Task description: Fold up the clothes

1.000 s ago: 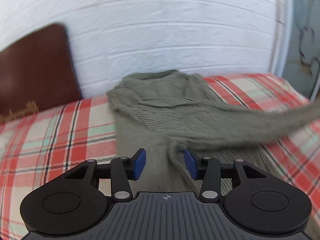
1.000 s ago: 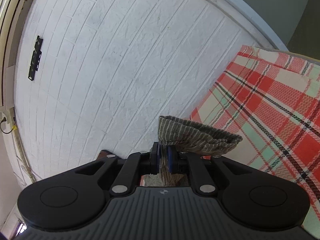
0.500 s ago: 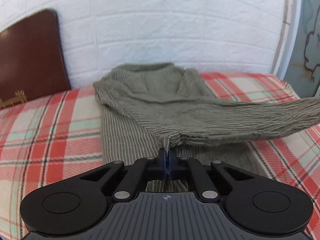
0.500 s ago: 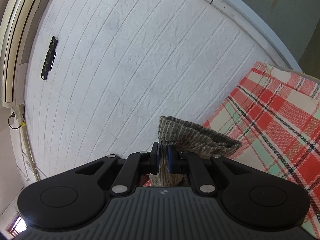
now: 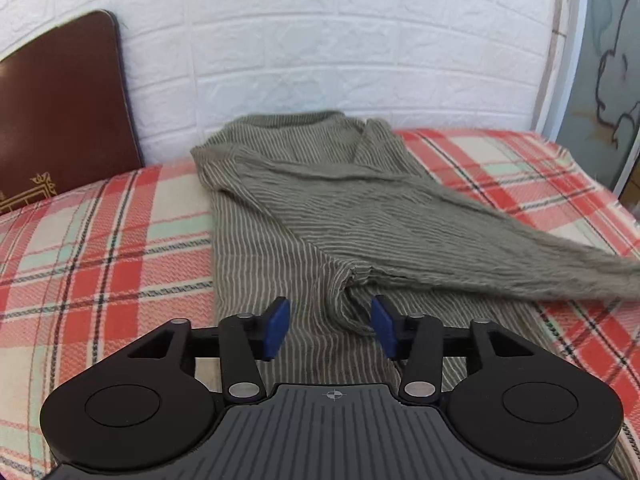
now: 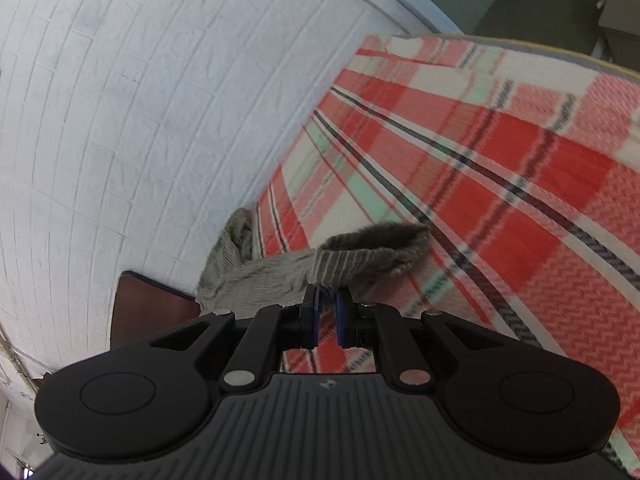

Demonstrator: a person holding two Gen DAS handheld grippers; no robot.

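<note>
Fingers of the left gripper (image 5: 329, 329) stand spread apart, blue pads (image 5: 277, 328) either side of a bunched fold of the green striped sweater (image 5: 280, 216) without pinching it. Right gripper (image 6: 327, 316) has its fingers closed on the ribbed cuff (image 6: 372, 250) of the sweater's sleeve (image 5: 500, 252), holding it lifted above the bed.

Sweater location: laid lengthwise on the plaid blanket (image 5: 100, 240) covering the bed, collar at the far end against the white brick wall (image 5: 320, 40), body running toward the near edge. Its sleeve stretches from the middle of the garment out to the right, blurred at its outer end.

Surroundings: brown headboard (image 5: 60, 112) with gold trim at far left, touching the wall. Right wrist view is tilted; the blanket pattern there is partly blurred.
</note>
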